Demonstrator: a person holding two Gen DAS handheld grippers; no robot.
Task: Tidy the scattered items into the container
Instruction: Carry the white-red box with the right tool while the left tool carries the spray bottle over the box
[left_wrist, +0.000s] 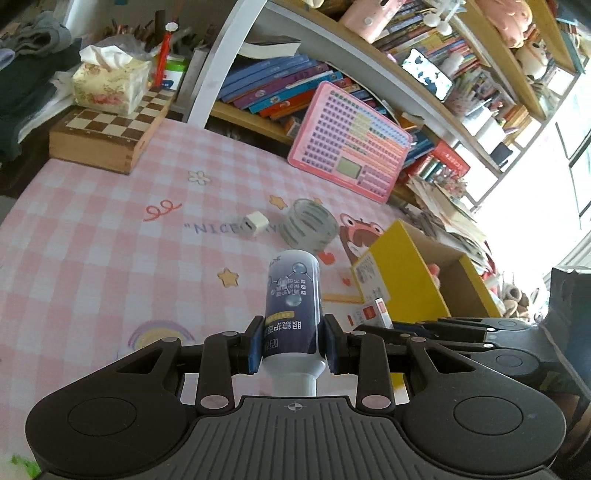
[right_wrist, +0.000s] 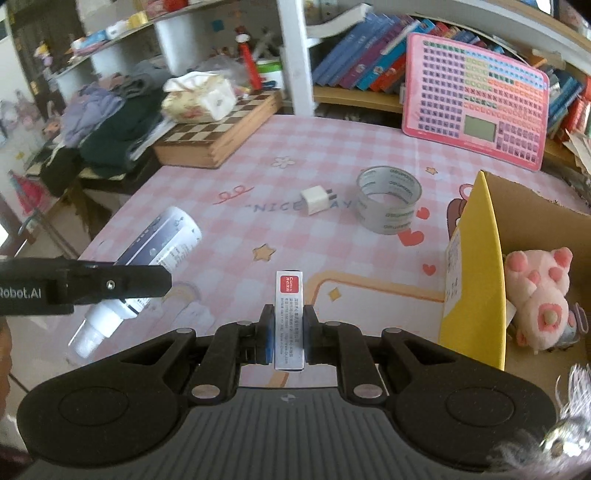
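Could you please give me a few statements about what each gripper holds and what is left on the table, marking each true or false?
1. The left gripper has its jaws shut on the dark bottle. True.
2. The right gripper is empty. False: its jaws are shut on a small slim box.
3. The tape roll and the white charger lie on the pink checked tablecloth. True.
4. The yellow cardboard box holds nothing. False: a pink plush toy lies inside.
5. The tissue box sits on the chessboard case. True.
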